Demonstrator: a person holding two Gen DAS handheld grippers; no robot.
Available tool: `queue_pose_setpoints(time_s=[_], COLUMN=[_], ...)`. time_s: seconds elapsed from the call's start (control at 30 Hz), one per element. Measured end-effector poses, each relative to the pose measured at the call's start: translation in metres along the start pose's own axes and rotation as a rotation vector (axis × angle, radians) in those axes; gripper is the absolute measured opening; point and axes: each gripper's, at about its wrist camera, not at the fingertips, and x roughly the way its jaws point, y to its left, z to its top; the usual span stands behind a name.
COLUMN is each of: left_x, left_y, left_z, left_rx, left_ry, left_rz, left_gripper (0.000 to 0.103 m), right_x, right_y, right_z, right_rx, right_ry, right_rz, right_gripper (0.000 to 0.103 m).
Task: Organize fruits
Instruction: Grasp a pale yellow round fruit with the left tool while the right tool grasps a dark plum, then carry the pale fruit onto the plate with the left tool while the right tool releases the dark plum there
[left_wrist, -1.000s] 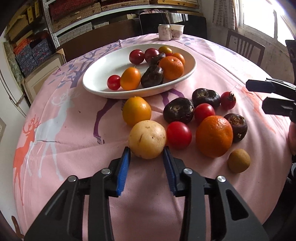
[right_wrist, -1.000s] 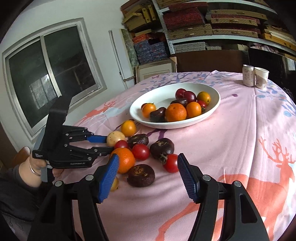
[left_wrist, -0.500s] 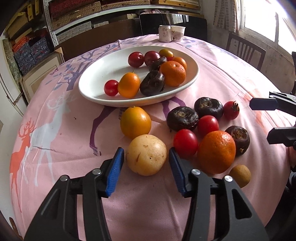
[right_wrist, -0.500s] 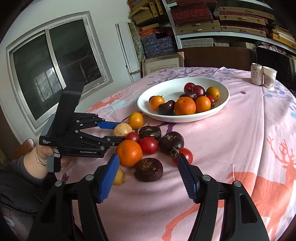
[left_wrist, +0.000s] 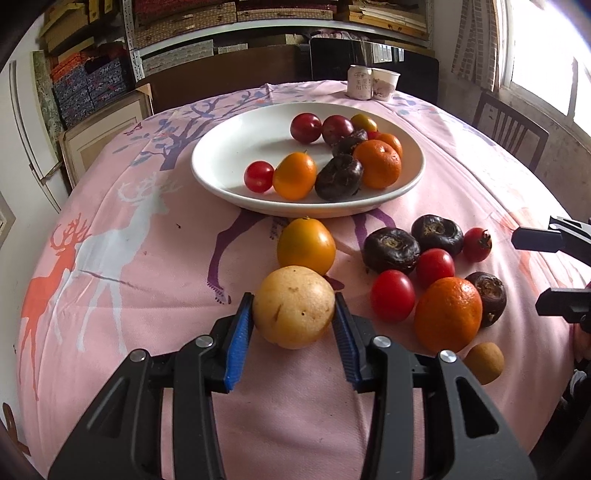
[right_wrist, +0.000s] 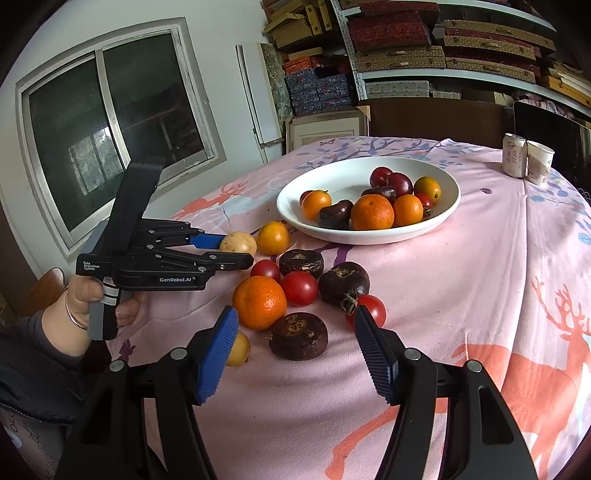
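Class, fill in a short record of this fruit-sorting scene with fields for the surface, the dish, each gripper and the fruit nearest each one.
surface: round table under a pink deer-print cloth
dish: white oval plate, holding several fruits
left gripper: blue pads touching the pale yellow round fruit on both sides
right gripper: open, empty
nearest right gripper: dark brown flattened fruit, lying on the cloth

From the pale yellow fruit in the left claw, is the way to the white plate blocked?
Partly. A smooth orange round fruit sits on the pink tablecloth, touching the pale yellow round fruit gripped by the left claw, directly before the white oval plate. Lifting over should clear it.
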Motion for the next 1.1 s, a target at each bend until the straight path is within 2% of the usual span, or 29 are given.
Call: queue_pose_setpoints(time_s=[0.13, 0.27, 0.63, 0.7, 0.77, 0.87, 1.1], left_x=[0.0, -0.001, -0.002, -0.001, -0.002, -0.003, -0.019], left_y=[0.001, 0.002, 0.005, 0.005, 0.005, 0.007, 0.01], left_z=[0.0, 0.0, 0.001, 0.001, 0.001, 0.001, -0.002], left_rx=[0.0, -0.004, -0.029, -0.028, -0.033, -0.044, -0.06], left_ry=[0.0, -0.004, -0.009, -0.008, -0.011, -0.021, -0.101], left_rz=[-0.002, -0.008, -0.023, -0.021, -0.022, -0.023, -0.038], left_gripper=[0.041, 0.041, 0.041, 0.041, 0.041, 0.041, 0.041], right_x=[0.014, 0.025, 0.05, 0.053, 0.053, 0.046, 0.015], right_y=[0.0, -0.003, 0.015, 0.017, 0.017, 0.012, 0.002], right_z=[0.0, 0.0, 0.002, 0.003, 0.003, 0.001, -0.007], right_rx=[0.014, 0.034, -0.048, -0.047, -0.041, 0.007, 0.089], right_ry=[0.075, 0.143, 0.243, 0.245, 0.242, 0.22, 0.08], right_rz=[-0.048, -0.053, -0.075, -0.066, -0.074, -0.054, 0.058], right_gripper=[0.062, 0.06, 0.058, 0.053, 0.042, 0.041, 0.041])
